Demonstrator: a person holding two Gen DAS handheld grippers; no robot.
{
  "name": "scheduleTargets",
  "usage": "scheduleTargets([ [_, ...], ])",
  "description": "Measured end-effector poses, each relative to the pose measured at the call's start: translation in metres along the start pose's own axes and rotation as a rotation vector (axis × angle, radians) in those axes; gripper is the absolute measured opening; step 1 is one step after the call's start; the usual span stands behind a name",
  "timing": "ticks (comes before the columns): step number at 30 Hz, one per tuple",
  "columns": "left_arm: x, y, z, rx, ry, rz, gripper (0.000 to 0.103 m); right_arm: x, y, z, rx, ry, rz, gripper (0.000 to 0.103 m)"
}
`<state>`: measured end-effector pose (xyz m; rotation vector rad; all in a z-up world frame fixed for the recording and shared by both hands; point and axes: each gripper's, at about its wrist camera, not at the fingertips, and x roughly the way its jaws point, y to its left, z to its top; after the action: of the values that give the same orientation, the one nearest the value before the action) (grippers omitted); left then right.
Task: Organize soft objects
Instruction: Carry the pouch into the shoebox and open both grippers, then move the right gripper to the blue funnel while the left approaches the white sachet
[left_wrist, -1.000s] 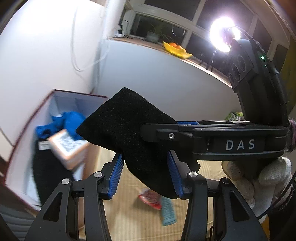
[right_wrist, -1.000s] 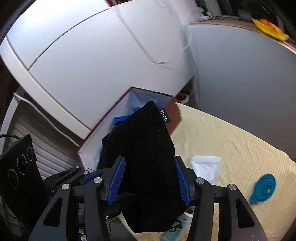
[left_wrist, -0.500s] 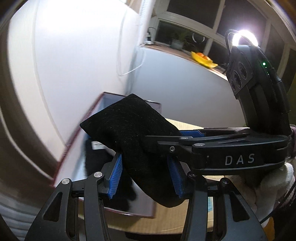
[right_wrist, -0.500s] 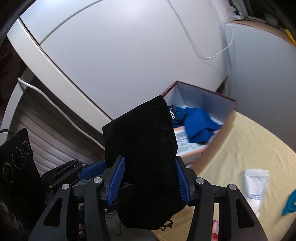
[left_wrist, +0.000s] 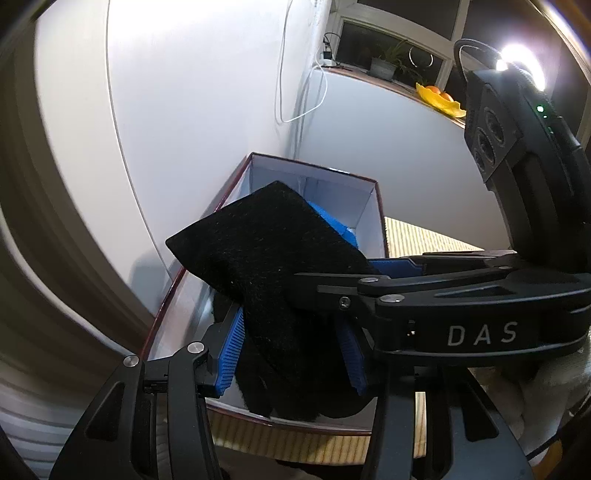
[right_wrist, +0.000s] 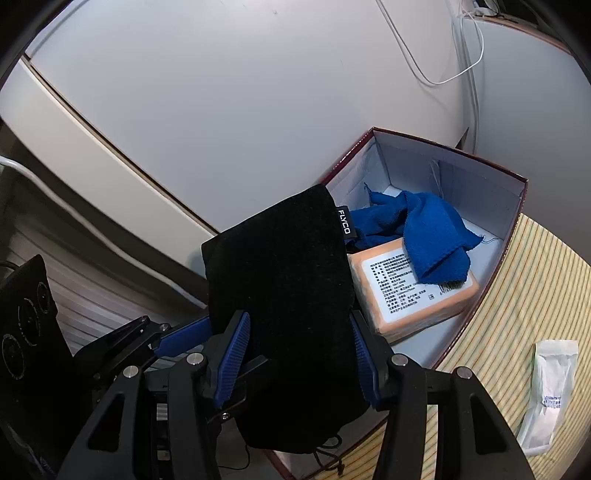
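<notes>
A black fabric pouch (left_wrist: 269, 266) with a small FLYCO tag (right_wrist: 344, 221) hangs above an open box with a dark red rim (right_wrist: 491, 168). My left gripper (left_wrist: 291, 354) and my right gripper (right_wrist: 301, 356) are both shut on the pouch, crossing each other at right angles. The right gripper also shows in the left wrist view (left_wrist: 388, 291), reaching in from the right. Inside the box lie a blue cloth (right_wrist: 424, 229) and an orange packet with a white printed label (right_wrist: 413, 291). The box floor under the pouch is hidden.
The box (left_wrist: 314, 170) stands on a yellow striped mat (right_wrist: 524, 295) against a white wall. A clear plastic sachet (right_wrist: 550, 391) lies on the mat to the right. A white cable (left_wrist: 295, 74) hangs down the wall behind the box.
Both grippers have carried the pouch left from over the mat to above the box. The box now sits directly under the pouch, and both grips have stayed shut.
</notes>
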<state>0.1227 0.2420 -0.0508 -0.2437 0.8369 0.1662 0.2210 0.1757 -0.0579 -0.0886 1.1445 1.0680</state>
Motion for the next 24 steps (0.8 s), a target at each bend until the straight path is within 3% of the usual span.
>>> scheduleTargets([
  [10,0.009,0.002,-0.007,0.021,0.023,0.07,0.047,-0.004,-0.01,-0.001,-0.002,-0.017,-0.06,0.055],
  [24,-0.025,-0.025,-0.024,0.037,-0.047,0.014,0.047,-0.067,-0.028,-0.036,-0.028,-0.095,-0.109,0.063],
])
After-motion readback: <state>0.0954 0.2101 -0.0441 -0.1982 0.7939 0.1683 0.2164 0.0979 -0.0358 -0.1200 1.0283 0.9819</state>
